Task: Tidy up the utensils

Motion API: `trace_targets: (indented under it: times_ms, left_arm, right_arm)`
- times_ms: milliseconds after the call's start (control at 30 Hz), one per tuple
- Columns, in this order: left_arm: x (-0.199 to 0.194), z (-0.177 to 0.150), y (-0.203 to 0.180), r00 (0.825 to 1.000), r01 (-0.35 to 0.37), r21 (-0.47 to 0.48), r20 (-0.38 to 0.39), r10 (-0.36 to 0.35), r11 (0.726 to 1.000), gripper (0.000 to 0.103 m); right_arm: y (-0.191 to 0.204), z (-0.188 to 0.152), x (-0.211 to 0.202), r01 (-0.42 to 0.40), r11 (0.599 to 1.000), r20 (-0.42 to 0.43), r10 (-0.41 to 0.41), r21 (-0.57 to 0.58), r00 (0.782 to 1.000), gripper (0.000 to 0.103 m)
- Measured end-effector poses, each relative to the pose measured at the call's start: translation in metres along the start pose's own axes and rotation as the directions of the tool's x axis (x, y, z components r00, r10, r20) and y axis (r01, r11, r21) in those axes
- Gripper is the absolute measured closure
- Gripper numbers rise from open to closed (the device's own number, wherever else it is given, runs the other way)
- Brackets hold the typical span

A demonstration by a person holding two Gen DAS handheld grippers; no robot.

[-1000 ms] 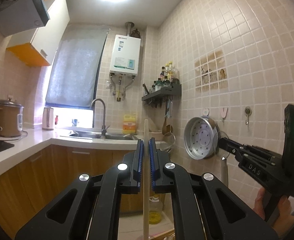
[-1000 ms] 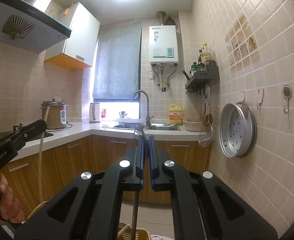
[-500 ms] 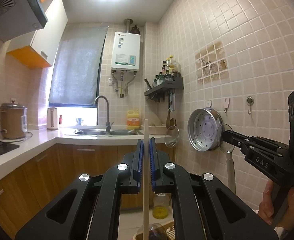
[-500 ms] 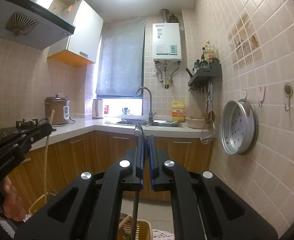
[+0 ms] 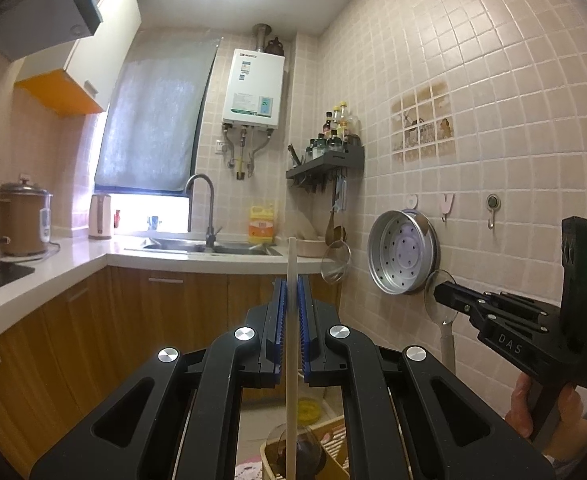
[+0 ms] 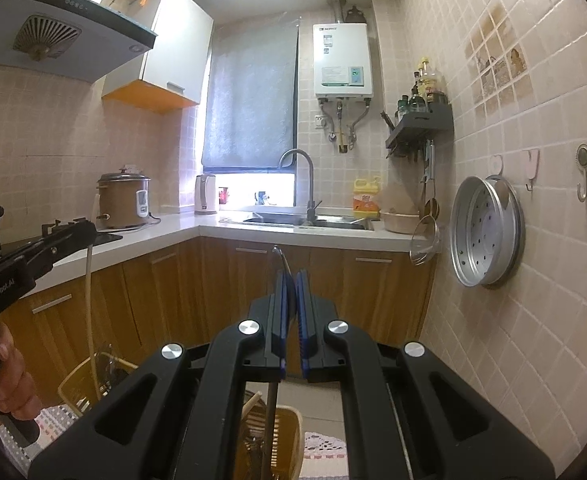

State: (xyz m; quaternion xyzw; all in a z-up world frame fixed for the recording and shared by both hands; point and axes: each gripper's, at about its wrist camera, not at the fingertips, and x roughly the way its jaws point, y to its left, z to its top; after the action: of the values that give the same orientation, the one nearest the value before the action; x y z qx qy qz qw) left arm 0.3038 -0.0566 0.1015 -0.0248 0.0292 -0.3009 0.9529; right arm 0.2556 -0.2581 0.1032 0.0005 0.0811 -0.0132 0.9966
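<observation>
My left gripper is shut on a pale wooden handle that stands upright between the blue pads. Its lower end reaches down to a yellow basket. My right gripper is shut on a thin metal utensil, whose curved top pokes above the pads. In the left wrist view the right gripper holds that utensil by its round, clear-looking head, and the pale handle hangs below. In the right wrist view the left gripper holds the wooden handle over a wire basket.
A slatted yellow basket with utensils sits right below my right gripper. The tiled wall on the right carries a steamer tray, hooks and a strainer. The counter with its sink runs along the left and back.
Both views have tipped slightly downward, so the baskets below show more. Both grips stay as they were.
</observation>
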Motion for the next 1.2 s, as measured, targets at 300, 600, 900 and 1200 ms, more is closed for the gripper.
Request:
trace_targets:
  times_ms: [300,600,900,1200]
  left_arm:
    - [-0.015,0.002,-0.003,1.0,0.008,0.005,0.004,-0.008,1.0,0.098]
    - [-0.049,0.012,0.003,0.998,-0.063,-0.077,-0.026,0.061,0.995,0.029]
    - [-0.115,0.03,0.003,0.977,-0.102,-0.172,-0.203,0.066,0.98,0.028]
    - [-0.156,-0.006,-0.018,0.855,-0.154,-0.231,-0.518,0.012,0.961,0.028]
  right_arm:
    - [0.003,-0.004,-0.013,-0.022,1.0,-0.009,0.022,0.007,1.0,0.099]
    - [0.002,0.001,-0.049,-0.065,0.997,-0.018,0.066,0.036,0.998,0.043]
    - [0.01,0.01,-0.121,-0.039,0.998,-0.15,0.046,0.054,0.988,0.043]
    - [0.047,-0.03,-0.143,-0.133,0.986,-0.517,0.167,0.103,0.839,0.056]
